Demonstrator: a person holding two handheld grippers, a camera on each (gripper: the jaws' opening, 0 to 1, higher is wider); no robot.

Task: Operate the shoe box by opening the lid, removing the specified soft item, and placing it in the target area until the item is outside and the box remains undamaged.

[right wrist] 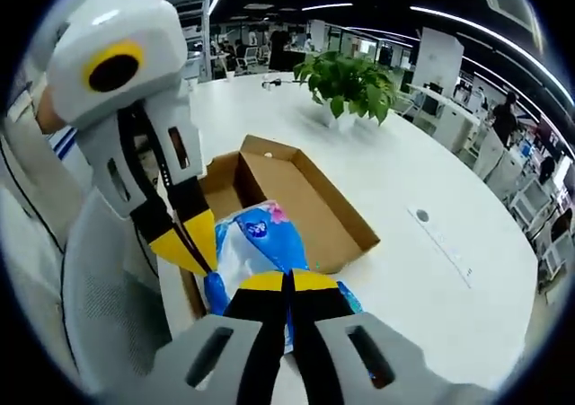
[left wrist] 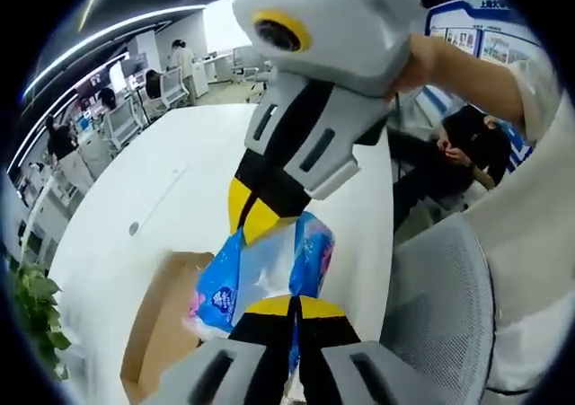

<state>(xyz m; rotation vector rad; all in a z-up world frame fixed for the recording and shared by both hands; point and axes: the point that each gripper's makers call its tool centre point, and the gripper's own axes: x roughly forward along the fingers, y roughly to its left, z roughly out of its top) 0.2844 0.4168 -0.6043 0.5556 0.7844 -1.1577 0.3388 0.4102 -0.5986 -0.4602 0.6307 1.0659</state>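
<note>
Open brown shoe box (right wrist: 296, 198) on table, blue soft pack (right wrist: 260, 243) lifted above it

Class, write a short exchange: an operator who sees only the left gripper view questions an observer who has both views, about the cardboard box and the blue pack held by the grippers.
Operator: I see just a corner of the box. Is anything left inside?
Observer: In the right gripper view the box lies open and its floor is bare cardboard, apart from a small pale spot at the far end.
Operator: Where is the blue pack relative to it?
Observer: The blue pack covers the box's near end, with the right gripper and left gripper both on it. I cannot tell if it clears the wall.
Operator: What is past the box?
Observer: A potted plant stands on the table beyond the far end.
</note>
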